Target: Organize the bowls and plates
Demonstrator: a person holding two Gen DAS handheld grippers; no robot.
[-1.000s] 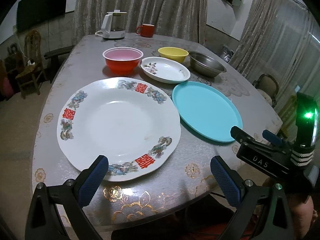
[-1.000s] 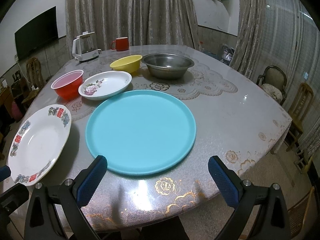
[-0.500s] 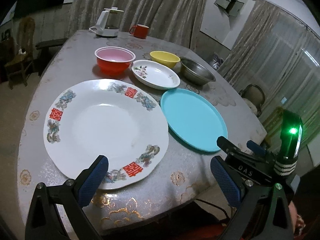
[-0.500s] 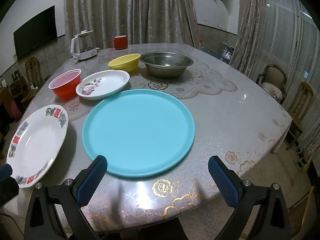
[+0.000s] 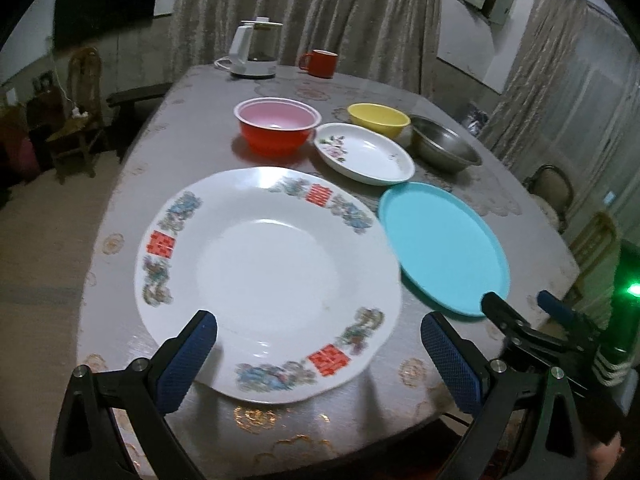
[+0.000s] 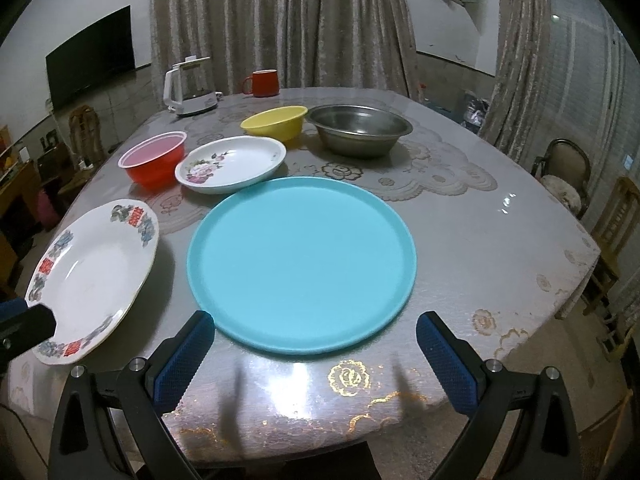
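A large white plate with red and blue rim patterns [image 5: 268, 272] lies at the table's near left; it also shows in the right wrist view [image 6: 92, 272]. A flat teal plate [image 6: 300, 264] lies beside it, also seen in the left wrist view [image 5: 444, 244]. Behind stand a red bowl [image 6: 154, 164], a small flowered white plate [image 6: 232, 164], a yellow bowl [image 6: 276, 122] and a steel bowl [image 6: 360, 130]. My left gripper [image 5: 320, 348] is open over the white plate's near rim. My right gripper [image 6: 316, 348] is open at the teal plate's near edge.
A white kettle [image 6: 188, 88] and a red mug [image 6: 262, 83] stand at the far edge of the table [image 6: 500, 240]. Chairs stand at the right [image 6: 564, 176] and far left [image 5: 80, 112]. Curtains hang behind.
My left gripper has moved forward over the white plate's near rim and its view swung left. My right gripper crept slightly closer to the teal plate. The dishes have not moved.
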